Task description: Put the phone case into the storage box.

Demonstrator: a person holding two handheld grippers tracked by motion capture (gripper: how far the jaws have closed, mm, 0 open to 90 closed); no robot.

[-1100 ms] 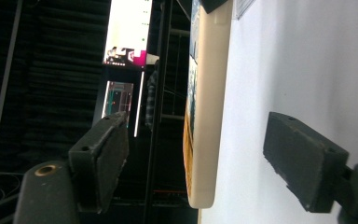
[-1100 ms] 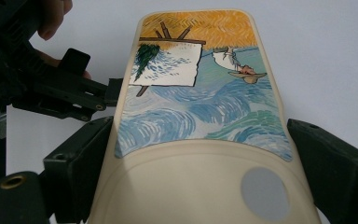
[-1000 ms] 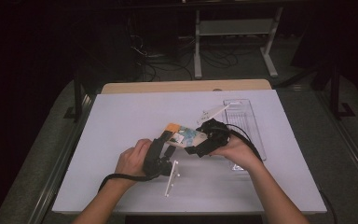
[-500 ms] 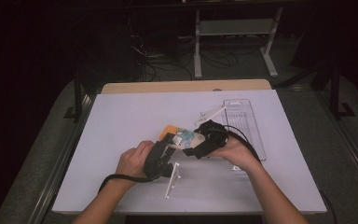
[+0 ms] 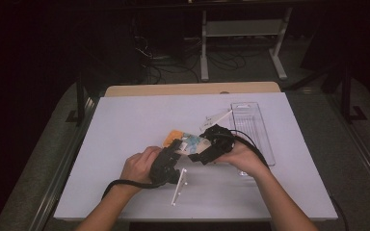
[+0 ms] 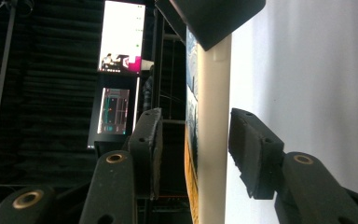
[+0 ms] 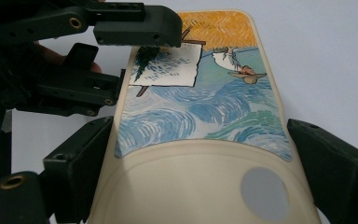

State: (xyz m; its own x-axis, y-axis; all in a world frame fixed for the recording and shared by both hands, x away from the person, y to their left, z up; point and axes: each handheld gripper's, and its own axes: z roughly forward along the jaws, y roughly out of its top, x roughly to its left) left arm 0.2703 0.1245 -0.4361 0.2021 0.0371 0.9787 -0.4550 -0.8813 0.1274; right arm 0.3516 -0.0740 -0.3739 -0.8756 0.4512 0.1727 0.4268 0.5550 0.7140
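Note:
A cream phone case (image 5: 185, 141) printed with blue waves and an orange top sits at the middle of the white table (image 5: 139, 120), between both grippers. My right gripper (image 5: 197, 154) grips its plain lower end across the width; in the right gripper view the case (image 7: 200, 107) spans from one jaw to the other of that gripper (image 7: 200, 163). My left gripper (image 5: 178, 147) is turned on its side and straddles the case's long edge (image 6: 213, 116). The left gripper (image 6: 193, 149) is open, with a dark gap at one pad. It shows again as the left gripper (image 7: 121, 51) at the case's far left corner.
A clear plastic tray (image 5: 253, 130) lies to the right of my right hand. A white flat piece (image 5: 217, 118) rests beyond the case. A thin white strip (image 5: 178, 185) lies in front of my left hand. Dark floor, cables and a frame lie beyond the table.
The right gripper has shifted slightly left and nearer to me with the case. The left hand has stayed in place.

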